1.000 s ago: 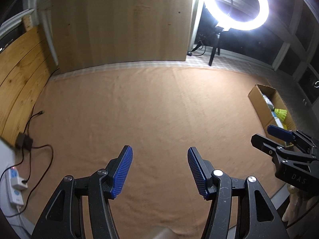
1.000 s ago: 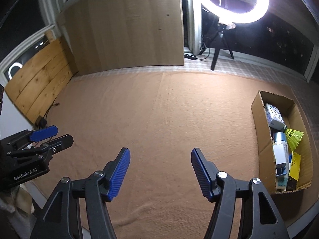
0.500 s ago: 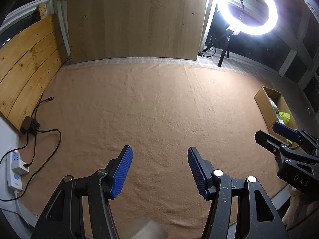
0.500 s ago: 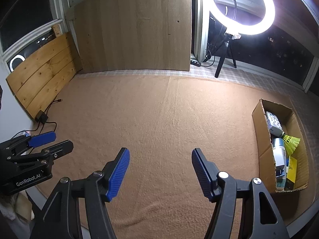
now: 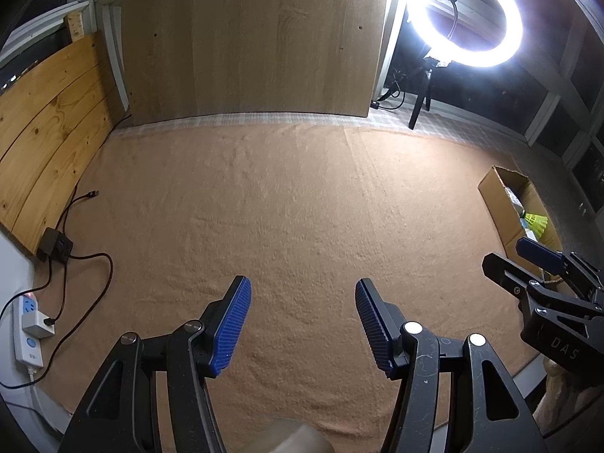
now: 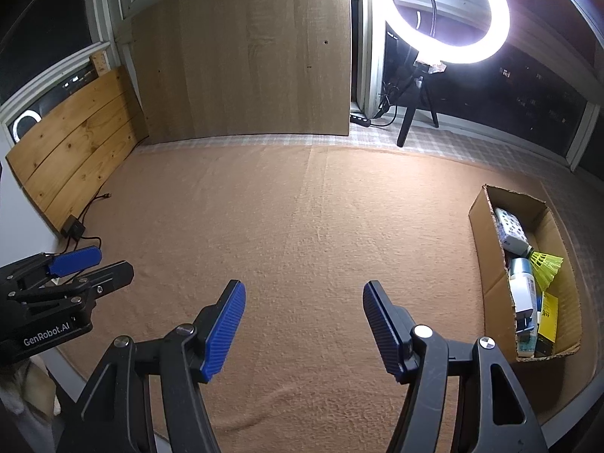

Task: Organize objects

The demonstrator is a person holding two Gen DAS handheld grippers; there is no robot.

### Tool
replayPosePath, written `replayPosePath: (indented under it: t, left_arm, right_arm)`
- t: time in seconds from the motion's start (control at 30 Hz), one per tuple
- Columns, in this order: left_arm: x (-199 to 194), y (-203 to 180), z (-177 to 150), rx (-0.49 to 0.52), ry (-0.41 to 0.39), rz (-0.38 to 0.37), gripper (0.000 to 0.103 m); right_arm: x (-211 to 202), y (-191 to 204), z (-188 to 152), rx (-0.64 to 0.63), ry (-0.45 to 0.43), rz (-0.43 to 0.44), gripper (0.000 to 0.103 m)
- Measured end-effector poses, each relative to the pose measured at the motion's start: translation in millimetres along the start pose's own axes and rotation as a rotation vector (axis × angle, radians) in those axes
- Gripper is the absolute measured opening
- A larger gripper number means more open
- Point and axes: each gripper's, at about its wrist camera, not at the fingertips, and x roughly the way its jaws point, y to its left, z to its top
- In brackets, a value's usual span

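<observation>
An open cardboard box (image 6: 487, 249) lies on the rug at the right. It holds a yellow shuttlecock (image 6: 547, 264), a white bottle (image 6: 523, 287), a white pack with blue dots (image 6: 511, 230) and a yellow packet (image 6: 547, 317). My right gripper (image 6: 304, 288) hovers open over bare rug to the left of the box, with nothing between its blue pads. My left gripper (image 5: 301, 287) is also open and empty over the rug, further left. In the left wrist view the box (image 5: 498, 204) and shuttlecock (image 5: 536, 222) sit behind the right gripper (image 5: 528, 260).
A tan rug (image 5: 294, 196) covers the floor. Wooden boards (image 5: 249, 37) lean at the back and left. A ring light on a tripod (image 6: 449, 11) stands at the back right. A power strip (image 5: 28, 324), an adapter (image 5: 54, 249) and cables lie at the left edge.
Both views have shifted only slightly. The jaws of both grippers stand as wide as before, and nothing was taken up or let go.
</observation>
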Motion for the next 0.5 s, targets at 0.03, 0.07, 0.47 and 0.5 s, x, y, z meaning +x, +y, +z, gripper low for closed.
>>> replayPosePath:
  t: [0.03, 0.07, 0.47, 0.5]
  left_arm:
    - [0.5, 0.3, 0.4, 0.000, -0.001, 0.001, 0.061]
    - [0.6, -0.1, 0.4, 0.001, -0.001, 0.001, 0.061]
    - [3.5, -0.2, 0.1, -0.006, 0.012, 0.006, 0.061]
    - [3.7, -0.1, 0.3, -0.006, 0.013, 0.005, 0.061]
  right_arm:
    - [0.3, -0.4, 0.0, 0.001, 0.001, 0.000, 0.061]
    - [0.4, -0.3, -0.1, 0.001, 0.002, 0.001, 0.061]
    - [0.6, -1.8, -1.5, 0.009, -0.001, 0.006, 0.061]
    - [0.6, -1.9, -1.4, 0.009, 0.000, 0.005, 0.061]
